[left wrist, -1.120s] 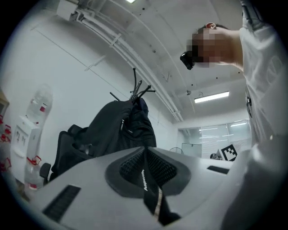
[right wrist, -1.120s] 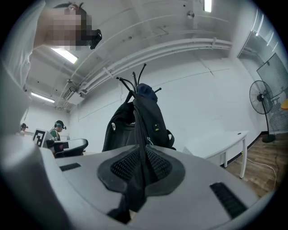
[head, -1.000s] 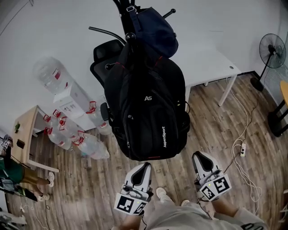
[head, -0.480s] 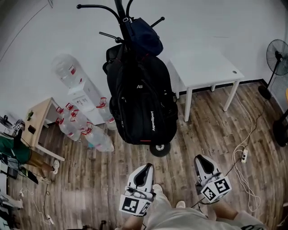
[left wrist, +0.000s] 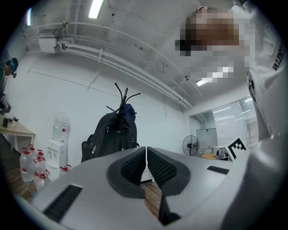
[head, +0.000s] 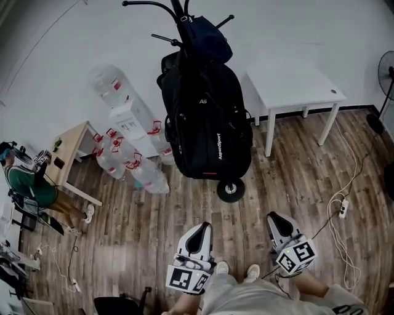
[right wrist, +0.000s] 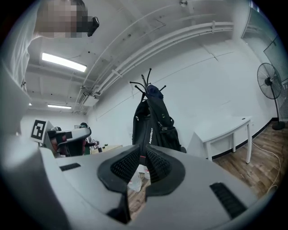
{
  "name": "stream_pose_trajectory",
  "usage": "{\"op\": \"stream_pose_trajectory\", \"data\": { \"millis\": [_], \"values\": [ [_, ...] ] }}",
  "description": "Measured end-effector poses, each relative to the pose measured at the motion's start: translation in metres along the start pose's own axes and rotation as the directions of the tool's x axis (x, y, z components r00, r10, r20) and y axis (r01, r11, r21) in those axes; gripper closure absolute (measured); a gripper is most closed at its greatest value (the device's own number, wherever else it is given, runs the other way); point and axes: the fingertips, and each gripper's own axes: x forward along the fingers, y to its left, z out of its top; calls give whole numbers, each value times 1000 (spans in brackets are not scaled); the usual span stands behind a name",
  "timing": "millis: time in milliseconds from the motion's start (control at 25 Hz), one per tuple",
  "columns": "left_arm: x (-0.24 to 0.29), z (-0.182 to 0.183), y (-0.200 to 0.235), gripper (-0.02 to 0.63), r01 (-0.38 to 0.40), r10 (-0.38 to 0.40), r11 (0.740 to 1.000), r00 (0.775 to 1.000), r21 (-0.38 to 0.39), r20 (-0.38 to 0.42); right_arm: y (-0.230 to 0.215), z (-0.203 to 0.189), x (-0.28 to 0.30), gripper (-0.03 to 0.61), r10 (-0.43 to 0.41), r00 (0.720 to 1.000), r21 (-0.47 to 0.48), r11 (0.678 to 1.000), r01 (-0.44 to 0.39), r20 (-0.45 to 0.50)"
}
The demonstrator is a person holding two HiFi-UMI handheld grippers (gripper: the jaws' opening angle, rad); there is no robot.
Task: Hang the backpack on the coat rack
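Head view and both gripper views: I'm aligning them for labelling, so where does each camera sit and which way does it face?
Head view: on the person's head, looking steeply down at the floor and the backpack hanging on the coat rack; shows left gripper, right gripper, shoes.
Left gripper view: on that gripper, facing forward along its shut jaws towards the backpack.
Right gripper view: likewise, jaws slightly apart, empty.
Shared: all three show the backpack and coat rack.
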Motion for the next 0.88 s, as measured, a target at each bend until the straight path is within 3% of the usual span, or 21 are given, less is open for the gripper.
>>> {"op": "stream_pose_trajectory", "data": {
  "millis": [280, 600, 880],
  "values": [
    [-36, 11, 19, 606, 42, -42, 999, 999, 12, 29, 56, -5, 6, 529, 7, 1000, -27, 1000, -8, -9],
    [-109, 7, 43, 606, 123, -122, 992, 992, -34, 21, 149, -27, 3, 529, -38, 999, -44, 998, 38, 15],
    [-146, -3, 56, 606, 155, -155, 985, 988, -74, 13, 186, -53, -10, 529, -79, 997, -62, 995, 78, -16]
  ]
}}
